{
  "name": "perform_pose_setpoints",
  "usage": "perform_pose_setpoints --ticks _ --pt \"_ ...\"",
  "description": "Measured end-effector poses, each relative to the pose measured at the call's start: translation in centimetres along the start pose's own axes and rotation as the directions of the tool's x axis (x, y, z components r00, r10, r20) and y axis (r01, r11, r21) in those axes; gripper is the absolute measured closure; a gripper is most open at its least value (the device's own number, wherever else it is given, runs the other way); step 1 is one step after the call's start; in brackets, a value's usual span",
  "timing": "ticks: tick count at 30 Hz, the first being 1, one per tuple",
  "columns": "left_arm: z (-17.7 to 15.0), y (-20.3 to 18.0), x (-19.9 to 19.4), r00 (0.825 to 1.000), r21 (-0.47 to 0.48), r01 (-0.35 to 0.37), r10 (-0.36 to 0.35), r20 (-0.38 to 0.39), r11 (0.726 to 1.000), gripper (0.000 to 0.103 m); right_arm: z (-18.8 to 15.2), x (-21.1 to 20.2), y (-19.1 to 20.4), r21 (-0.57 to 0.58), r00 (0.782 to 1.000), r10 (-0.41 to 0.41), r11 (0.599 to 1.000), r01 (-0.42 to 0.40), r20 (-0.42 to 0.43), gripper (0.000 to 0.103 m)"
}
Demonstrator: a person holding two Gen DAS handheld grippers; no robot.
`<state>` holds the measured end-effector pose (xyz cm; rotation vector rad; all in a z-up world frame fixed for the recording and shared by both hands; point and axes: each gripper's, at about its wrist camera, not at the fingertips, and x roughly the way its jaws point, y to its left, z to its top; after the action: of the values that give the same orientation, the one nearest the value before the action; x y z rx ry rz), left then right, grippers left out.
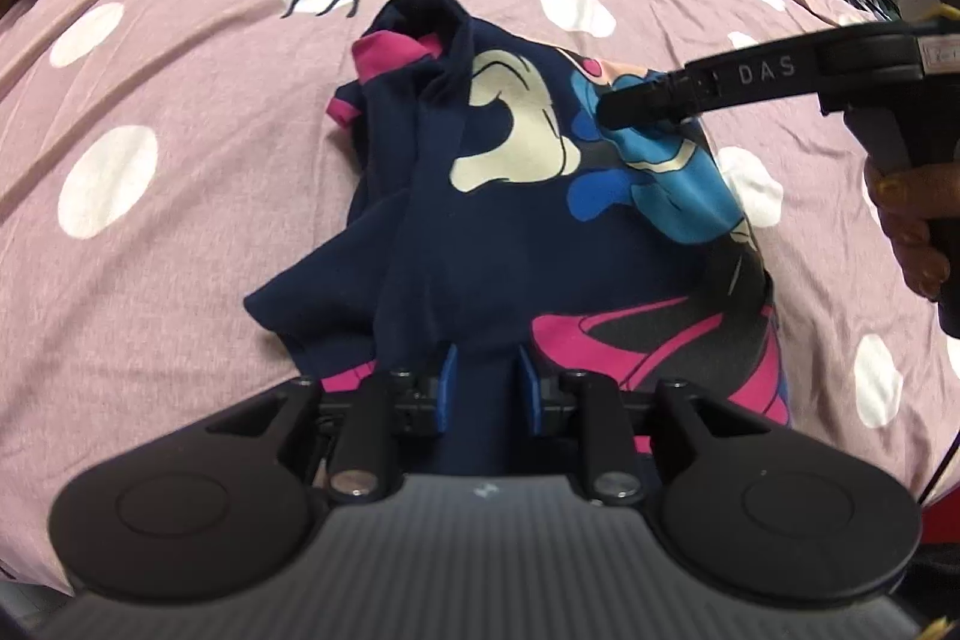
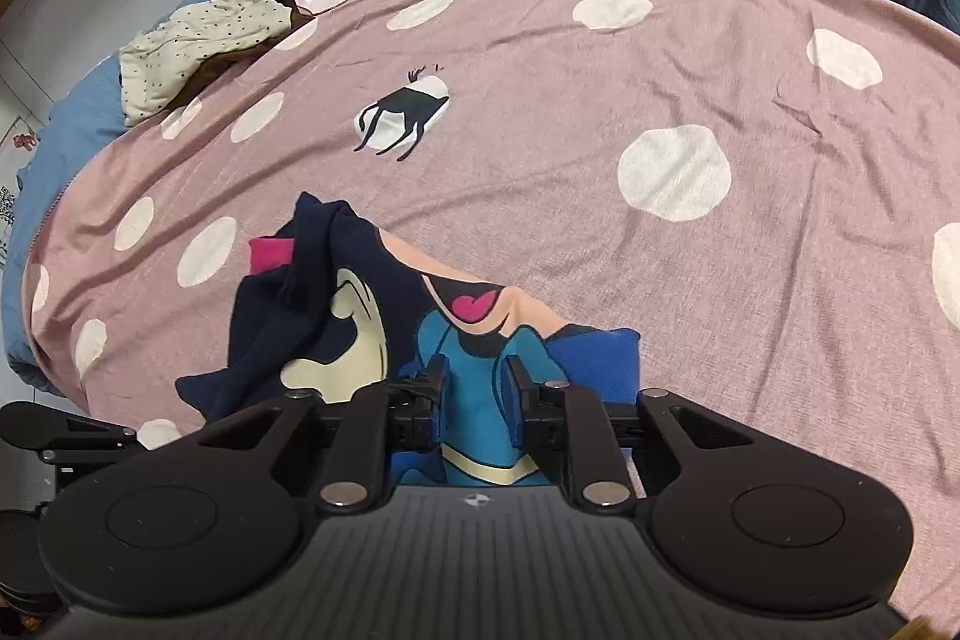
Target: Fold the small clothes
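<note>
Lying crumpled on the dotted bedsheet (image 1: 180, 232), the soft navy shirt (image 1: 480, 232) sits between both slightly parted hand-held grippers, left (image 1: 487, 388) and right (image 2: 474, 388), neither clamping.

Shirt (image 1: 480, 232) hem behind left claw (image 1: 487, 376)
</note>
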<state>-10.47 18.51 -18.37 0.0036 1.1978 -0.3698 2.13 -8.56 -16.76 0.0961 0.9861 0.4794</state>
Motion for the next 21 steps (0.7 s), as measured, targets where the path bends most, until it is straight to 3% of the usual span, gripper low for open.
perform_pose_setpoints --ticks 1,2,3,4,5,6,8,10,12,16,19,21 --pt "0.1 0.0 -0.3 1.0 -0.005 0.016 -0.016 0.003 1.0 0.063 0.1 -0.4 0.1 -0.002 1.0 0.006 1.0 -0.006 0.005 0.061" --pt "0.1 0.1 -0.7 1.0 -0.008 0.027 -0.027 0.012 1.0 0.046 0.1 -1.0 0.1 0.0 1.0 0.017 1.0 -0.017 0.017 0.05" --pt "0.2 0.1 -1.1 0.999 -0.006 0.032 -0.031 0.027 0.999 0.04 0.0 -1.7 0.0 0.008 0.999 0.031 0.999 -0.032 0.034 0.031" --pt "0.1 0.2 -1.8 0.998 0.005 0.037 -0.038 0.047 0.999 0.035 -0.1 -2.6 -0.3 0.019 0.998 0.046 0.999 -0.048 0.053 0.021" --pt "0.1 0.3 -2.3 0.997 0.017 0.054 -0.055 0.062 0.998 0.032 -0.3 -3.4 -0.7 0.034 0.996 0.055 0.998 -0.058 0.071 0.005" --pt "0.1 0.6 -3.0 0.994 0.024 0.081 -0.082 0.07 0.996 0.028 -0.4 -4.2 -1.2 0.053 0.995 0.058 0.997 -0.063 0.084 0.0" --pt "-0.2 1.8 -4.0 0.99 0.006 0.114 -0.114 0.088 0.993 0.01 -1.1 -5.2 -2.6 0.104 0.993 0.08 0.991 -0.089 0.088 0.0" --pt "-0.9 3.7 -4.3 0.984 -0.038 0.149 -0.145 0.1 0.988 0.002 -2.1 -5.7 -4.6 0.173 0.992 0.102 0.978 -0.114 0.08 0.0" --pt "-1.8 6.1 -3.8 0.977 -0.095 0.205 -0.198 0.082 0.974 0.002 -3.6 -5.6 -6.8 0.272 0.99 0.122 0.952 -0.138 0.075 0.0" --pt "-3.5 8.7 -0.8 0.959 -0.128 0.277 -0.283 -0.029 0.952 0.008 -6.6 -4.9 -10.3 0.465 0.971 0.221 0.852 -0.24 0.096 0.001" --pt "-3.9 8.8 0.3 0.932 -0.128 0.356 -0.362 -0.027 0.926 0.008 -7.6 -4.0 -10.2 0.491 0.95 0.298 0.816 -0.306 0.096 0.002" --pt "-3.6 8.8 0.9 0.904 -0.148 0.42 -0.427 -0.016 0.895 0.008 -7.7 -3.3 -9.7 0.47 0.95 0.302 0.829 -0.305 0.083 0.003"
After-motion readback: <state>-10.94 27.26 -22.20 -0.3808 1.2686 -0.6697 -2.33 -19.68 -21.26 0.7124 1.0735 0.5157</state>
